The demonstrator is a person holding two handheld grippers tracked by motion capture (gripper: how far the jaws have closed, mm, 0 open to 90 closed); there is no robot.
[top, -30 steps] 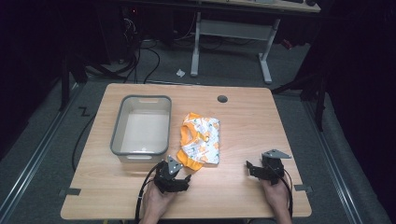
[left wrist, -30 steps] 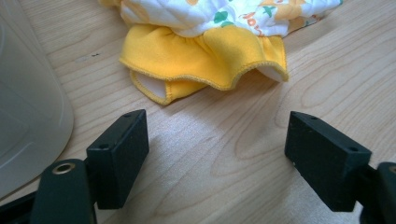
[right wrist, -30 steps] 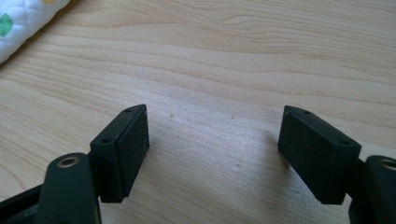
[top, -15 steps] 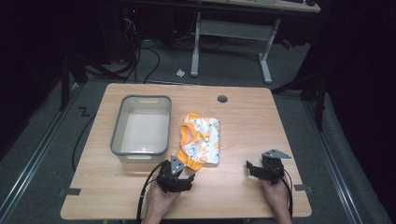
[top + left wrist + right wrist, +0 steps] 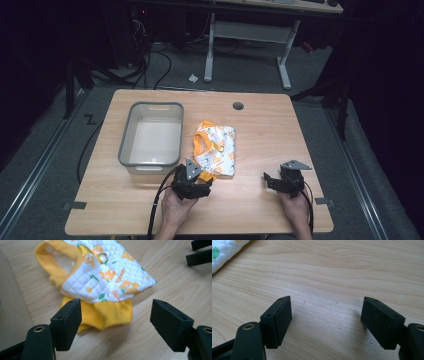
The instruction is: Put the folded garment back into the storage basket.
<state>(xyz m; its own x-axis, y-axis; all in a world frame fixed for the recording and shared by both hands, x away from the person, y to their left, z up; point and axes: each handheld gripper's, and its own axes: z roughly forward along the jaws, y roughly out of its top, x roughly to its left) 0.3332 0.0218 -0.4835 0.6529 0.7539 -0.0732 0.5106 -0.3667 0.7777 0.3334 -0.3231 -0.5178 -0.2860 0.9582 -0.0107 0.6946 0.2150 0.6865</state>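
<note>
A small quilted garment (image 5: 216, 147), white with orange bear prints and yellow trim, lies on the wooden table (image 5: 260, 125) beside a grey bin. My left gripper (image 5: 196, 186) sits just short of its near yellow hem. In the left gripper view the gripper (image 5: 116, 317) is open, its jaws on either side of the yellow hem (image 5: 107, 312) of the garment (image 5: 105, 272), nothing held. My right gripper (image 5: 272, 181) rests near the front right of the table. It stands open (image 5: 327, 315) over bare wood, with a corner of the garment (image 5: 222, 252) at the upper left.
An empty grey plastic bin (image 5: 151, 136) stands left of the garment. A round cable hole (image 5: 238, 106) is near the table's far edge. The right gripper's jaws show at the top right of the left gripper view (image 5: 200, 252). Desk legs and cables lie on the floor beyond.
My left gripper has crept slightly forward toward the garment's yellow hem. The right gripper has not moved.
</note>
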